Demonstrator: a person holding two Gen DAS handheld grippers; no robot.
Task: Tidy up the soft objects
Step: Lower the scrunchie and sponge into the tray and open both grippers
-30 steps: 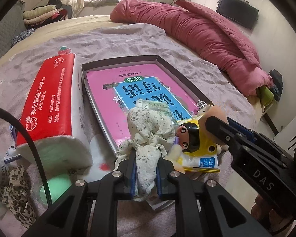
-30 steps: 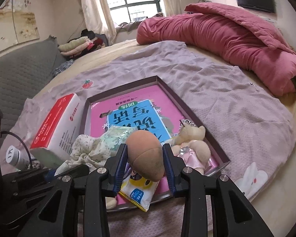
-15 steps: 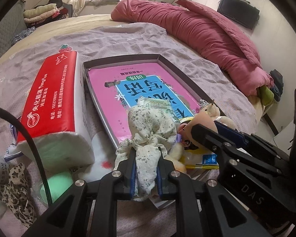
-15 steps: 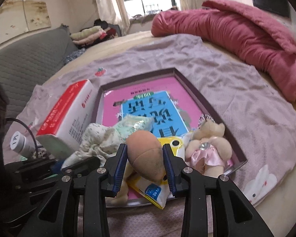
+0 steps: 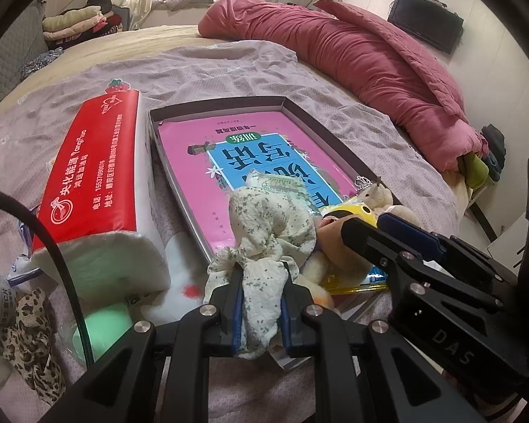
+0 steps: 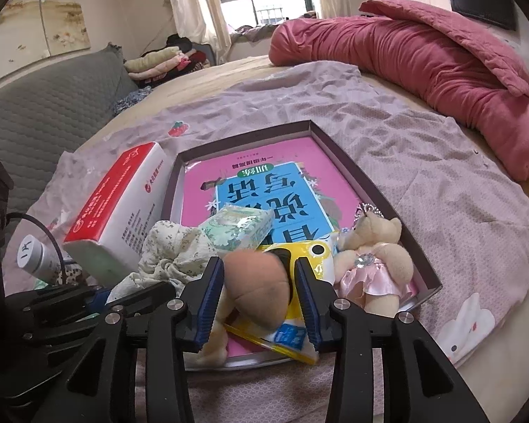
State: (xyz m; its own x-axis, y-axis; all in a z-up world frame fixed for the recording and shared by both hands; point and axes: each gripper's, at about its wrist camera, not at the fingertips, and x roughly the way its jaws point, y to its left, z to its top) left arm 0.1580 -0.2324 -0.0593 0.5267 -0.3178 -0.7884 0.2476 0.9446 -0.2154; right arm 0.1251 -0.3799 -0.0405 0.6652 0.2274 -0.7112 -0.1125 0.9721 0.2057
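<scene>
My left gripper point(image 5: 261, 303) is shut on a cream floral cloth point(image 5: 271, 225), bunched over the near edge of a dark shallow tray point(image 5: 222, 105); the cloth also shows in the right wrist view point(image 6: 174, 250). My right gripper point(image 6: 259, 299) is shut on the tan head of a plush doll point(image 6: 259, 282), low over the tray's near end point(image 6: 419, 243). In the tray lie a pink and blue book point(image 6: 261, 183), a green tissue pack point(image 6: 238, 227), a yellow packet point(image 6: 299, 250) and a small teddy bear in a pink dress point(image 6: 374, 257).
A red and white tissue block point(image 5: 91, 183) lies left of the tray. A leopard-print cloth point(image 5: 31, 320), a green ball point(image 5: 102, 328) and a white bottle point(image 6: 38, 257) sit at the near left. A pink duvet point(image 5: 352, 53) lies along the far right of the bed.
Both grippers have lowered and moved closer together over the tray's near end. The doll has come down onto the yellow packet next to the bear. Both grips are unchanged.
</scene>
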